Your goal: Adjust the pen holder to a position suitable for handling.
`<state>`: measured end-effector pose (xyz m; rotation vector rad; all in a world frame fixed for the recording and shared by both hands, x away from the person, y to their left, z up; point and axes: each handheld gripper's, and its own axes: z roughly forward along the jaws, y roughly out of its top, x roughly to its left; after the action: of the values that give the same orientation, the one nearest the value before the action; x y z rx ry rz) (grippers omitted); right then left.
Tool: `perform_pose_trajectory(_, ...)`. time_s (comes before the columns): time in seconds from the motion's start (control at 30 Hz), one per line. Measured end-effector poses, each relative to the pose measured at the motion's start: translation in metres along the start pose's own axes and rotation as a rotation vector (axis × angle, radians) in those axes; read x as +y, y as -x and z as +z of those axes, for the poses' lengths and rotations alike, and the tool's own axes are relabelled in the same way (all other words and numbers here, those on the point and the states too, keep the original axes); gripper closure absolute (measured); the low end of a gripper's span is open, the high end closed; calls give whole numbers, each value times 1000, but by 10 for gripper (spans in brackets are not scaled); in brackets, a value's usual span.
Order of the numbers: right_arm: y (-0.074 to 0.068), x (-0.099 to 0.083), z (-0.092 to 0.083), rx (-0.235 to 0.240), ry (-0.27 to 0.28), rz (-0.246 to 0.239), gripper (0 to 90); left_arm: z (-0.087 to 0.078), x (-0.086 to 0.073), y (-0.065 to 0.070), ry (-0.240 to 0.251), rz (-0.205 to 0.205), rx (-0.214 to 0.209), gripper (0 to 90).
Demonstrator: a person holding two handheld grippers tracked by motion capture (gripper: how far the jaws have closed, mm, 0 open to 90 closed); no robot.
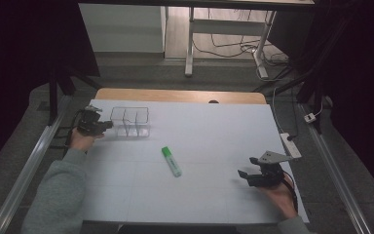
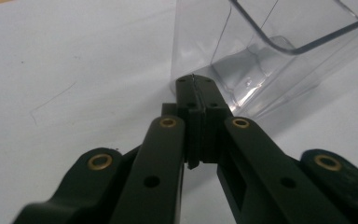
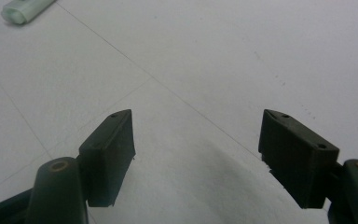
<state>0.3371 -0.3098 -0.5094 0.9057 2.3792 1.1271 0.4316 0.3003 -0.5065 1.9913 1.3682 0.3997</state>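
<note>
A clear plastic organiser box [image 1: 130, 122] with dividers stands at the far left of the white sheet. My left gripper [image 1: 109, 125] is at its left side, jaws shut. In the left gripper view the closed tips [image 2: 196, 84] sit right against the near corner of the box [image 2: 270, 56], and I see nothing between the pads. A green highlighter [image 1: 172, 161] lies flat in the middle of the sheet. My right gripper [image 1: 246, 175] rests low at the front right, open and empty. The right gripper view shows its jaws [image 3: 196, 140] wide apart, with the highlighter's end [image 3: 25, 10] far off at the upper left.
The white sheet [image 1: 214, 126] covers a wooden table whose far edge [image 1: 180, 95] shows behind it. A white power strip [image 1: 291, 145] with a cable lies along the right edge. Metal rails run down both sides of the table.
</note>
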Motion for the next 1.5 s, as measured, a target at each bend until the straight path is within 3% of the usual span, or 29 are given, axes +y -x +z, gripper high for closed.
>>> perform_pose_trajectory(0.4,0,-1,0,-1,-8,-5,262,2,2,-1,-1,1,-20,891)
perform_pose_trajectory(0.8,-1,0,1,8,-20,-13,260,6,9,18,-1,41,-55,891)
perform_pose_trajectory(1.2,-3,-1,3,34,-27,-20,251,17,21,36,-7,80,-57,891)
perform_pose_trajectory(1.5,-3,-2,5,40,-41,-25,249,24,28,45,-6,76,-70,891)
